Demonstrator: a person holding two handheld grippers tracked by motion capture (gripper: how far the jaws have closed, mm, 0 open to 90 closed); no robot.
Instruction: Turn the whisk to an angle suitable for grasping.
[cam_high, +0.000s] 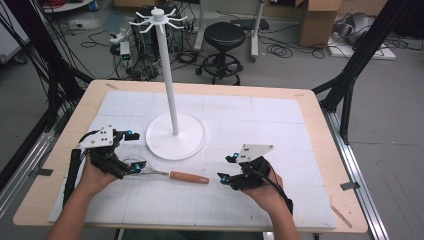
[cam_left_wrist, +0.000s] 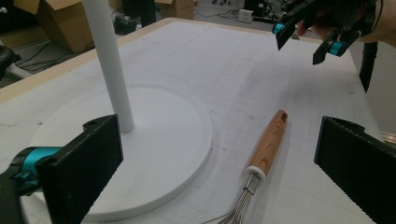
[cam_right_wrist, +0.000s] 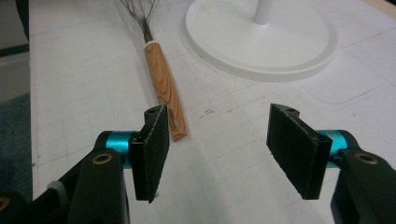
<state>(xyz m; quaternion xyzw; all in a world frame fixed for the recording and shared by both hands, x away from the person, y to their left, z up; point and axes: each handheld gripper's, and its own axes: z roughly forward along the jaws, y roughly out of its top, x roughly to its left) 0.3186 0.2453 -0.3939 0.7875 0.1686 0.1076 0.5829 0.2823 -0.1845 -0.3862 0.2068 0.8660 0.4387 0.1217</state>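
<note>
High view: wooden-handled wire whisk (cam_high: 176, 175) flat on worktop (cam_high: 310, 107); left gripper (cam_high: 131, 150), right gripper (cam_high: 228, 168) fingers wide, empty. Risk: round handle rolling toward 12 o'clock white stand base (cam_high: 176, 136) if nudged.

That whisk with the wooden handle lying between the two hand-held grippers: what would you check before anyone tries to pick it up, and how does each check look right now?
1. Whisk lies flat on the white mat, free of both hand-held grippers: ok.
2. Left hand-held gripper open, jaws wide either side of the whisk: ok.
3. Right hand-held gripper open, near the end of the wooden handle: ok.
4. Handle clear of the white stand's base, with a gap between them: ok.
5. Wire end free and untangled: cannot tell, partly hidden by the left hand-held gripper.
6. Stand upright, hooks on top bare: ok.
</note>
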